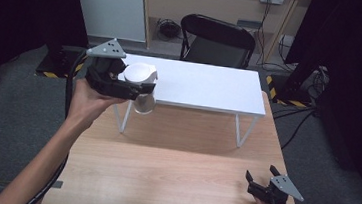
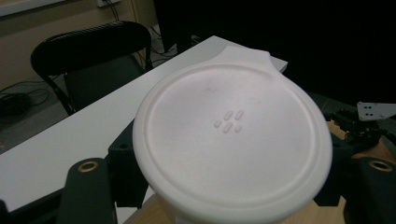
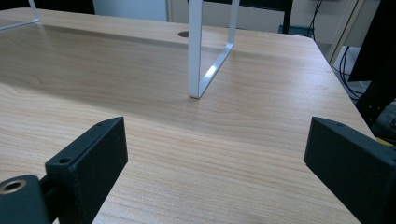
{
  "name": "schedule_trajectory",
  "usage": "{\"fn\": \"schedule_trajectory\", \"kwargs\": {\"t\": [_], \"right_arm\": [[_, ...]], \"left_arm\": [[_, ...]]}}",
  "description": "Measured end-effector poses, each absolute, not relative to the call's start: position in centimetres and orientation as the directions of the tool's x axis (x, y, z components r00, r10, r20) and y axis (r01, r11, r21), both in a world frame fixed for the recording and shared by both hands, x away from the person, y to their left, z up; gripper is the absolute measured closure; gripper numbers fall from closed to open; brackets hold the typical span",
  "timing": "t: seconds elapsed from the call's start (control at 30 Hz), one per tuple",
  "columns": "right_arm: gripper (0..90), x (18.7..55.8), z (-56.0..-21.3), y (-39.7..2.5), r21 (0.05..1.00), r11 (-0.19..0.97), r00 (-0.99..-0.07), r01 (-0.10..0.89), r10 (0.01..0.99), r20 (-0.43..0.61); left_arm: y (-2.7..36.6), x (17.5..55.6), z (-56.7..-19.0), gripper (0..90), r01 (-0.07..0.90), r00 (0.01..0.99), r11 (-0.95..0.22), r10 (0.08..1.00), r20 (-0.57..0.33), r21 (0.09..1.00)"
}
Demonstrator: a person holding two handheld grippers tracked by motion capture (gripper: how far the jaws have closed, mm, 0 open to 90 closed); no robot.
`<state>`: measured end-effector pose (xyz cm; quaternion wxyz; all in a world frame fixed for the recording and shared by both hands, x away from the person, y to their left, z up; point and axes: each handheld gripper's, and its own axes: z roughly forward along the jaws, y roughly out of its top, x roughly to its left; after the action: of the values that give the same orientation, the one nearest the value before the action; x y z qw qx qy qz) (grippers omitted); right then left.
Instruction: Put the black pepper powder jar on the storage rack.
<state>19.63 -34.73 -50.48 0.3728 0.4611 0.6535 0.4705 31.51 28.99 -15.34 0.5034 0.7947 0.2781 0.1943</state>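
Cup [image 1: 143,86] w/ lid upright, axis vertical, clamped in left gripper [image 1: 133,86] jaws; right gripper [image 1: 262,176] jaws wide, empty.

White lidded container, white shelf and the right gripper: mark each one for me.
White lidded container [image 2: 231,140]: left gripper view, centre of its lid.
White shelf [image 1: 205,87]: high view, bare top surface.
Right gripper [image 1: 261,174]: high view, midway between its fingertips.

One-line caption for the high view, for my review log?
Left gripper holds a lidded white cup beside the white shelf; right gripper rests open near the table corner.
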Motion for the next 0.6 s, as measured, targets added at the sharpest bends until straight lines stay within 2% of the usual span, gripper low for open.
{"fn": "schedule_trajectory", "kwargs": {"t": [0.6], "right_arm": [[6.3, 19.6, -50.5, -34.7, 0.958, 0.136, -0.296, 0.253, 0.953, -0.057]], "left_arm": [[29.7, 35.1, -16.2, 30.6, 0.312, 0.7, -0.278, 0.713, -0.022, 0.908]]}}
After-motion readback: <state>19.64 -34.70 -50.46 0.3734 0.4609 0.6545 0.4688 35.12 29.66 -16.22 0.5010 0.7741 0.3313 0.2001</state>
